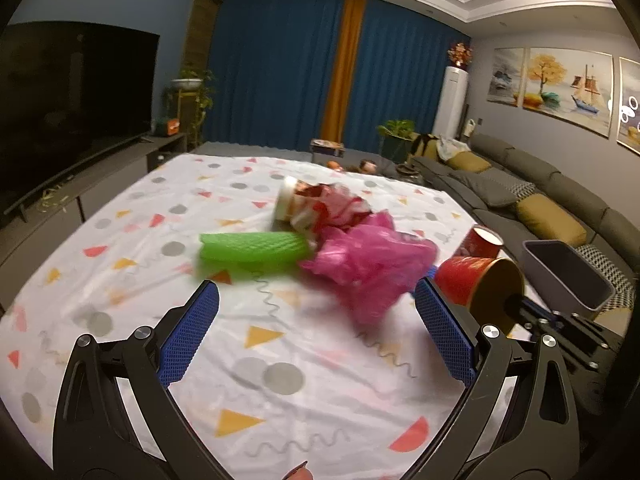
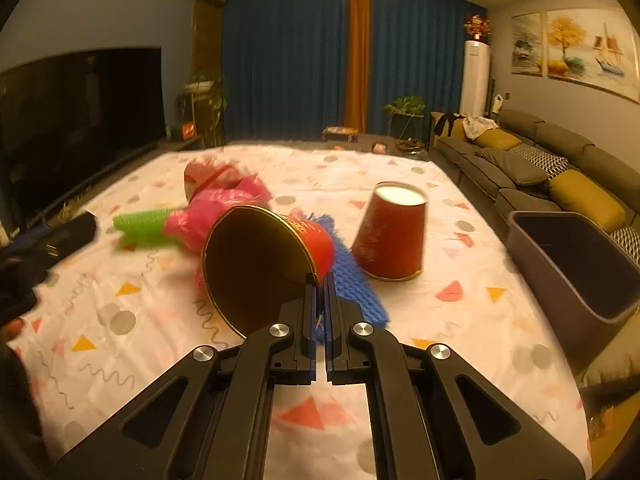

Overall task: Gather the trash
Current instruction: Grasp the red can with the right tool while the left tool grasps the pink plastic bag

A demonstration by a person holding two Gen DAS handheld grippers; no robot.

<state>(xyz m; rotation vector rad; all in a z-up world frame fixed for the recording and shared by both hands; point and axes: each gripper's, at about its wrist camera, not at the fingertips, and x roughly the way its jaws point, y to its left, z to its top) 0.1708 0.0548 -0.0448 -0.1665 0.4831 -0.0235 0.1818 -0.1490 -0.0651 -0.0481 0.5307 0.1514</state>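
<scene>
- Red paper cup (image 2: 264,264) with a gold inside sits at the centre of the right wrist view, tipped on its side with its mouth toward the camera, its rim pinched between the nearly closed fingers of the right gripper (image 2: 319,280).
- From the left wrist view that same cup shows at the right of the frame, held up just above the cloth.
- Just to its right stands a second red cup (image 2: 390,234), upside down on the table.
- Blue foam net (image 2: 356,288) lies flat under and behind the held cup, reaching toward the upturned one.
- Left of centre is a heap of crumpled pink plastic bag (image 1: 368,260), with a green foam net (image 1: 252,250) touching its left side.
- Behind the pink bag, further up the frame, lies a red and white wrapper with a pale lid (image 1: 308,204); it is blurred.
- Left gripper (image 1: 316,300) hovers low over the cloth at the bottom of its view, fingers spread wide and holding nothing, the pink bag just ahead between the blue pads (image 1: 188,336).
- White tablecloth (image 1: 280,360) with coloured triangles, grey dots and squiggles covers the table.
- Grey bin (image 2: 576,264) stands at the table's right edge, mid-right of the frame.
- Grey sofa (image 1: 540,184) with mustard cushions runs along the right wall; a dark television (image 1: 72,100) fills the upper left, and blue curtains (image 1: 280,64) hang behind.
</scene>
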